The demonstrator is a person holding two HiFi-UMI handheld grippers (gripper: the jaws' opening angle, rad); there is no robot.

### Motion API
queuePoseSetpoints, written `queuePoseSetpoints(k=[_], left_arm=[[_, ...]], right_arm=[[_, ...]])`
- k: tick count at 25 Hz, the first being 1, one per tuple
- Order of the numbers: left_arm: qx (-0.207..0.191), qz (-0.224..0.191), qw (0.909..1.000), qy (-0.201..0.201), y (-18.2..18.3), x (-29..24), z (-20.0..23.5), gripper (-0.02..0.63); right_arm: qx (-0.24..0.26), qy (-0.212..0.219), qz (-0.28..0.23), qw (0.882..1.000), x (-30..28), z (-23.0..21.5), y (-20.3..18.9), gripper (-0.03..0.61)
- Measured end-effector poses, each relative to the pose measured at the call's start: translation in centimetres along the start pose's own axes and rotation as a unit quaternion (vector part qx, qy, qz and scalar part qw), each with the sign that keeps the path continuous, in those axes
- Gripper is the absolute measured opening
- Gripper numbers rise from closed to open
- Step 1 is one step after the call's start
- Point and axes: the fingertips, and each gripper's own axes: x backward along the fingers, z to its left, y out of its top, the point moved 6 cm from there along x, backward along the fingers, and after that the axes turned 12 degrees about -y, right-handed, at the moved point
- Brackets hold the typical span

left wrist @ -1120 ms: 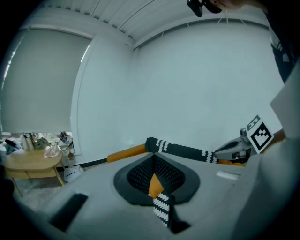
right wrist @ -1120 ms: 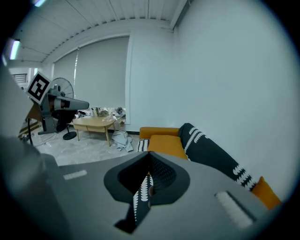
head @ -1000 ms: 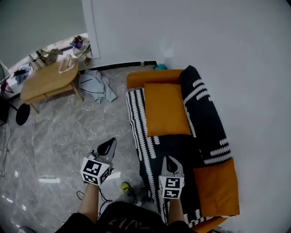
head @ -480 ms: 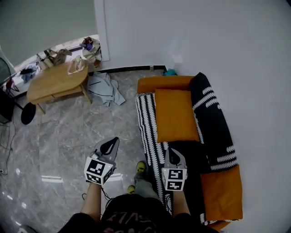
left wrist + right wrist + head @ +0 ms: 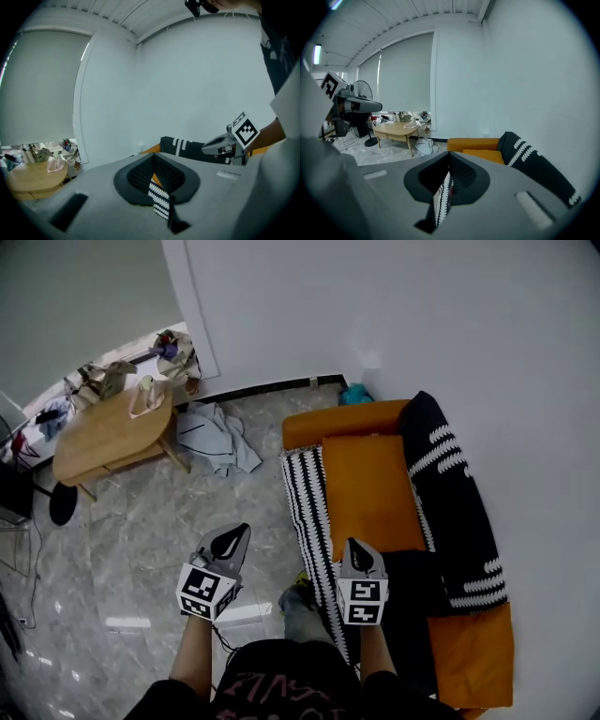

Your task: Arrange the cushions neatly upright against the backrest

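An orange cushion [image 5: 370, 488] lies flat on the seat of the orange sofa [image 5: 342, 418]; the right gripper view shows this cushion [image 5: 485, 153] ahead. A black cushion with white marks [image 5: 455, 498] leans along the backrest by the wall. Another orange cushion [image 5: 473, 652] lies flat at the sofa's near end. My left gripper [image 5: 234, 538] is shut and empty over the floor, left of the sofa. My right gripper [image 5: 359, 549] is shut and empty, over the seat's front edge just short of the flat cushion.
A black-and-white striped throw [image 5: 307, 493] hangs over the seat front. A wooden table [image 5: 103, 427] with clutter stands at far left, clothes [image 5: 216, 437] lie on the floor beside it. The white wall runs right behind the sofa. My foot [image 5: 298, 592] is by the sofa.
Both grippers have travelled along the sofa front toward its far end, still shut. The flat orange cushion is now closer, right ahead of the right gripper.
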Motion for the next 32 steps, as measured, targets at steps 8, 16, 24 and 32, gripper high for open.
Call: queuePoseSetpoints(k=[8,16,24,32], left_arm=[[-0.017,0.029,0.9988,-0.036,5.6,-12.0,7.4,-0.002],[-0.07,0.074,0.9891,-0.107,9.1,-21.5,8.3,-0.002],[-0.124,0.082,0.9664,-0.21,12.5,-33.1,7.4,-0.002],[-0.171,0.118,0.9203,-0.331,12.6,-45.4,7.4,-0.002]], right_arm=[[-0.046,-0.012,0.004,0.999,-11.3,-4.5,6.1,0.012],[-0.106,-0.077,0.022,0.991,-13.9,-11.0,5.8,0.012],[-0.173,-0.183,0.021,0.968,-14.0,-18.0,3.8,0.012],[-0.24,-0.306,0.068,0.919,-14.0,-21.9,0.4,0.014]])
